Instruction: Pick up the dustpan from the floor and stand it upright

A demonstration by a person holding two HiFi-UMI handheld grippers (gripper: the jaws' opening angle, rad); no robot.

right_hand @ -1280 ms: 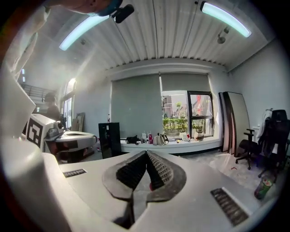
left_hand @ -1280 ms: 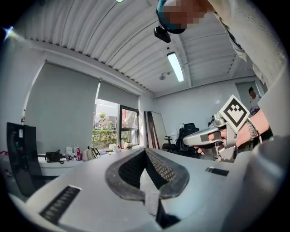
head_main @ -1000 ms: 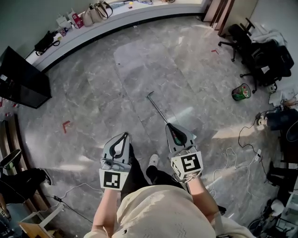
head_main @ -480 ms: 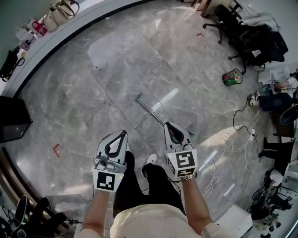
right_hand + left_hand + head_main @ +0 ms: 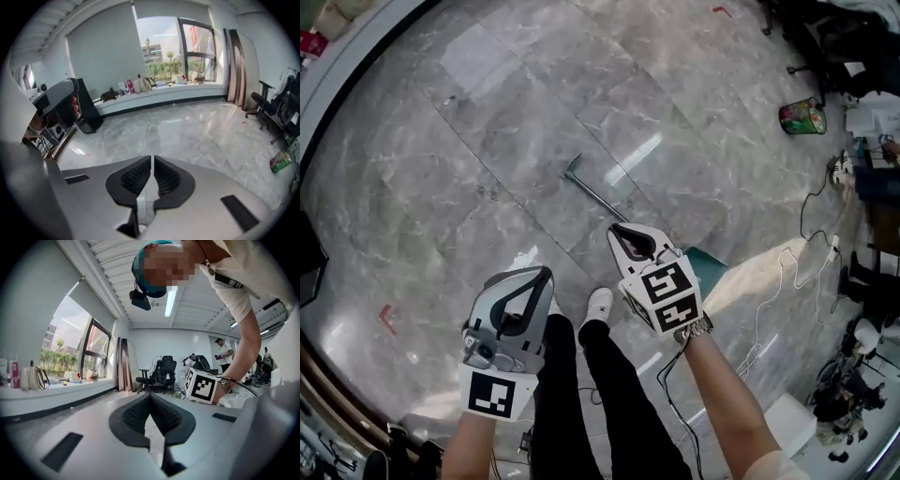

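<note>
Grey marble floor (image 5: 469,187), office clutter along its edge. The dustpan (image 5: 598,195) lies flat, its green pan partly under the right claw (image 5: 616,229), which has come closer over it. Right claw and left claw (image 5: 547,272) are closed and empty; judged ready for approach, grasp not yet made

Open marble floor (image 5: 525,131) around dustpan handle (image 5: 595,189); loose cables (image 5: 767,319) at right.

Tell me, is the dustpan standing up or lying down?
Lying down: the dustpan has its long handle flat along the floor.
</note>
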